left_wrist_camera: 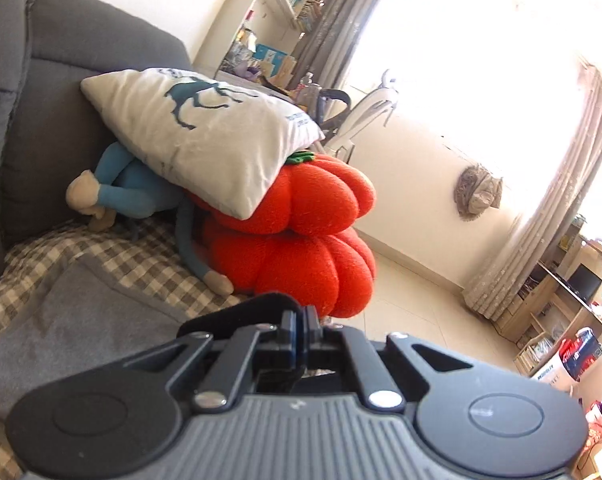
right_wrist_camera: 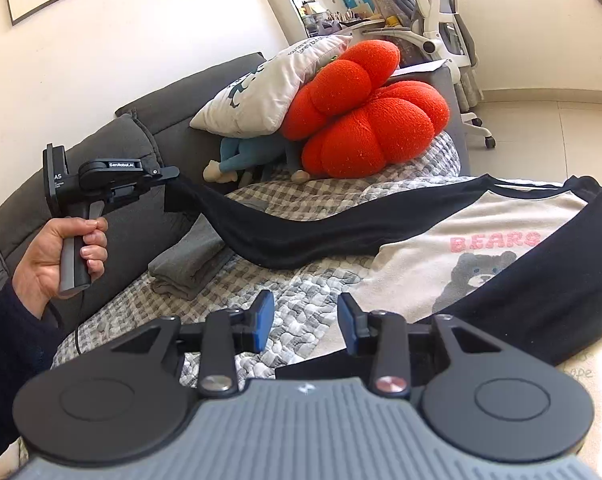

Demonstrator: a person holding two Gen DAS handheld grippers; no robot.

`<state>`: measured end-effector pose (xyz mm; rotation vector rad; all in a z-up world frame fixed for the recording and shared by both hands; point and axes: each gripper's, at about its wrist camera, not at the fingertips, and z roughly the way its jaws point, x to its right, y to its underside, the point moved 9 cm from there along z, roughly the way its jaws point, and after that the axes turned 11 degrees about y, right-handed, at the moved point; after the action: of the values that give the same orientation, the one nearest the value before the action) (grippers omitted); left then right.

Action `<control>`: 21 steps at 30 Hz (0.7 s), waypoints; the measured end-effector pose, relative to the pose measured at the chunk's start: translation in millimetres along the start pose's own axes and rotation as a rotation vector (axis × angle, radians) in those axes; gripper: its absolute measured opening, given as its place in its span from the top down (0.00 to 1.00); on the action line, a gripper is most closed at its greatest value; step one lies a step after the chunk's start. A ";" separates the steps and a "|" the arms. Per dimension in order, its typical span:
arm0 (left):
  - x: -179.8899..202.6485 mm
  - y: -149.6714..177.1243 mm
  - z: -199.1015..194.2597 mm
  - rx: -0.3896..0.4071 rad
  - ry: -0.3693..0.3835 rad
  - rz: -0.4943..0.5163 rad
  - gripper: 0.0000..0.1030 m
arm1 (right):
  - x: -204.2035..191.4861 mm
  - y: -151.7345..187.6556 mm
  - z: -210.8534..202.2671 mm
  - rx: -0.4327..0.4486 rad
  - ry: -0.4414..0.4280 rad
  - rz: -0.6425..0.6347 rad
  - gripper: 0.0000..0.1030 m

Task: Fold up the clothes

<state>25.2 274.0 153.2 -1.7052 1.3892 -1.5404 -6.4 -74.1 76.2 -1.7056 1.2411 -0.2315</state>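
Left gripper (right_wrist_camera: 171,174) fingers clamp the soft black sleeve (right_wrist_camera: 285,228); right gripper (right_wrist_camera: 305,318) fingers apart.

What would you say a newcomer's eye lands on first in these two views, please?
Probably the bright orange pumpkin cushions stacked at the far end of the sofa, under a white deer-print pillow. Next, the black sleeve stretched through the air, pinched in the left tongs, leading to the cream bear shirt on the checked blanket, while the right tongs hang open above.

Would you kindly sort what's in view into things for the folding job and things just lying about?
For the job:
bear shirt
black sleeve
left gripper
right gripper

Lying about:
folded grey cloth
red cushions
white pillow
blue plush toy
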 end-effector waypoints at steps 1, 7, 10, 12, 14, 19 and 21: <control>21.4 -5.5 8.1 -0.011 0.043 0.040 0.98 | 5.2 -2.3 -4.1 0.007 0.005 0.024 0.62; 190.1 29.7 46.3 -0.144 0.377 0.256 0.97 | 59.2 -16.3 -32.3 0.056 0.091 0.212 0.62; 258.3 88.0 62.9 -0.268 0.542 0.285 0.97 | 104.7 -18.2 -56.6 0.090 0.209 0.299 0.62; 288.9 134.3 77.1 -0.386 0.629 0.257 0.90 | 133.9 -17.7 -73.2 0.109 0.280 0.350 0.62; 301.6 171.1 87.3 -0.475 0.675 0.213 0.55 | 157.6 -15.8 -88.3 0.121 0.328 0.389 0.62; 271.0 183.1 108.8 -0.469 0.619 0.154 0.52 | 178.2 -4.0 -107.0 0.100 0.374 0.372 0.61; 250.1 172.1 111.6 -0.434 0.568 0.133 0.49 | 178.3 0.9 -99.6 0.064 0.380 0.332 0.61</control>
<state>30.8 -43.8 93.5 -1.3976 2.2090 -1.8266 12.3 -277.0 60.9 -1.4115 1.7541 -0.4020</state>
